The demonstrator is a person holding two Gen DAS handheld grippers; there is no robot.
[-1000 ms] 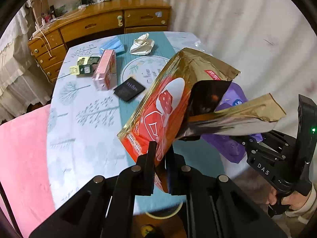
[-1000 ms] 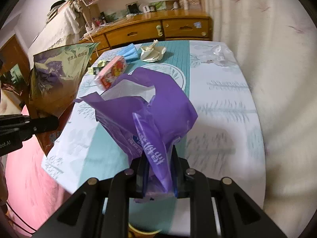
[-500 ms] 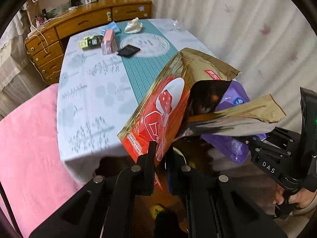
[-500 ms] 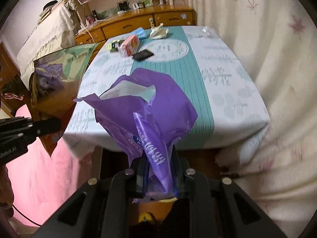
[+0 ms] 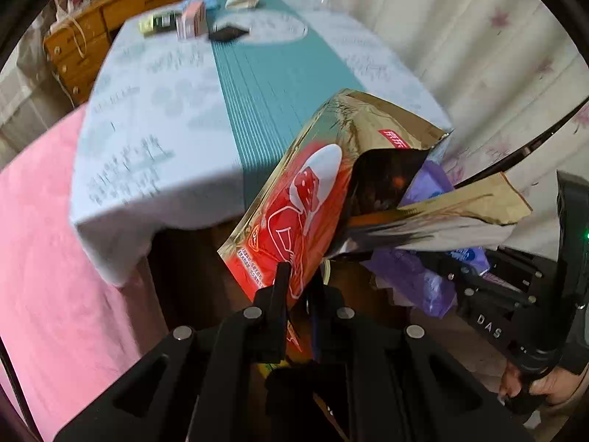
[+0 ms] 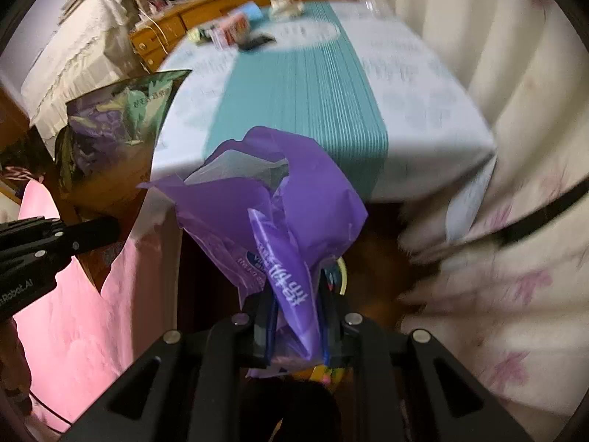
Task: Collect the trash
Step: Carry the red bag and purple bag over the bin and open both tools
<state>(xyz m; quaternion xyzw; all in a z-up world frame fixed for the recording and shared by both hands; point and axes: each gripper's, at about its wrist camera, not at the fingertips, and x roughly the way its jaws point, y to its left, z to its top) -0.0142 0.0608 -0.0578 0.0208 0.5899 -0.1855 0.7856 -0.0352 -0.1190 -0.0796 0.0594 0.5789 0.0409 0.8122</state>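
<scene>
Snack bag (image 5: 313, 199) pinched between left jaws — purple wrapper (image 6: 279, 221) between right.

2 tongs (image 5: 298, 287) (image 6: 296, 309), 1 foil bag (image 5: 313, 199), 1 purple wrapper (image 6: 279, 213), 1 table (image 5: 154, 110).

Both held wrappers now off the table (image 5: 154, 110), seemingly lower, past its near edge.
</scene>
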